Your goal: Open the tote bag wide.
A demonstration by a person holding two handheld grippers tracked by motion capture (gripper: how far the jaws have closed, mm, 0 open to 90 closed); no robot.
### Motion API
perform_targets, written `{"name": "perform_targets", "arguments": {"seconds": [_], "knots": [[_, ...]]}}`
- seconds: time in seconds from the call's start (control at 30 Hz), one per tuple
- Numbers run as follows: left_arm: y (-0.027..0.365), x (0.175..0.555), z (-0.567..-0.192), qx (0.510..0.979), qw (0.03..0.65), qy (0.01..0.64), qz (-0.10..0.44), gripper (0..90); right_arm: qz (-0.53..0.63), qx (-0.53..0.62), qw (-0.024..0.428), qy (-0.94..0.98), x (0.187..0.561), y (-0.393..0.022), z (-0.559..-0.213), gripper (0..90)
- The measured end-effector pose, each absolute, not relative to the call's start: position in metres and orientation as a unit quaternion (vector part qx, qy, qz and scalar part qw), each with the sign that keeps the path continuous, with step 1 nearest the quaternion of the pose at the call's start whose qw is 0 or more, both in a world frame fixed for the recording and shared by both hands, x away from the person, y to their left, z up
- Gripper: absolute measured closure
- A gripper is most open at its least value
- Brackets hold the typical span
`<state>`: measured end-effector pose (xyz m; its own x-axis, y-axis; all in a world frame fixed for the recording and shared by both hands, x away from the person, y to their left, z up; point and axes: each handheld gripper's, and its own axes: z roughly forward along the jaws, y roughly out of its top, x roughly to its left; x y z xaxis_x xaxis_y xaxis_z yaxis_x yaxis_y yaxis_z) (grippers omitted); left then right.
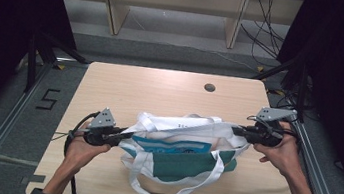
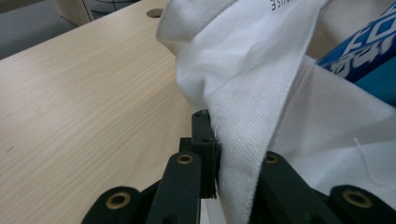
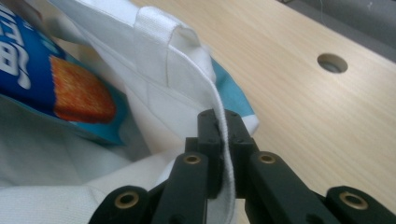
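high view: both grippers' jaws pinch opposite rim edges of the tote bag (image 1: 181, 148) on the table (image 1: 126, 83).

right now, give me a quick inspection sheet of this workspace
surface: light wood table with a round hole
job's things: white and teal tote bag, mouth held open; blue packet inside
clutter: nothing seen
grippers: left gripper shut on the bag's left rim; right gripper shut on its right rim
cables: black cable trailing from the left gripper; loose cables on the floor beyond
surroundings: wooden frame behind the table, metal rails alongside
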<state>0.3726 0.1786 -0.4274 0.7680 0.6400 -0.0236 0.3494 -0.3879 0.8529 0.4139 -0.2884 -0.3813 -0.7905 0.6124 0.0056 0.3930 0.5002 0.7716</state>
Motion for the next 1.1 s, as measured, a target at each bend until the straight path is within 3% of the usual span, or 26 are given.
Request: {"name": "perform_targets", "arguments": {"seconds": [0.53, 0.83, 1.1], "knots": [[0.17, 0.404, -0.463, 0.824, 0.448, 0.317, 0.138, 85.0, 0.387, 0.331, 0.133, 0.85, 0.437, -0.293, -0.432, 88.3], [0.167, 0.407, -0.516, 0.845, 0.399, 0.341, 0.097, 86.3, 0.36, 0.336, 0.13, 0.861, 0.435, -0.283, -0.454, 88.5], [0.165, 0.406, -0.513, 0.854, 0.383, 0.333, 0.111, 86.2, 0.337, 0.346, 0.121, 0.867, 0.433, -0.279, -0.483, 88.5]]}}
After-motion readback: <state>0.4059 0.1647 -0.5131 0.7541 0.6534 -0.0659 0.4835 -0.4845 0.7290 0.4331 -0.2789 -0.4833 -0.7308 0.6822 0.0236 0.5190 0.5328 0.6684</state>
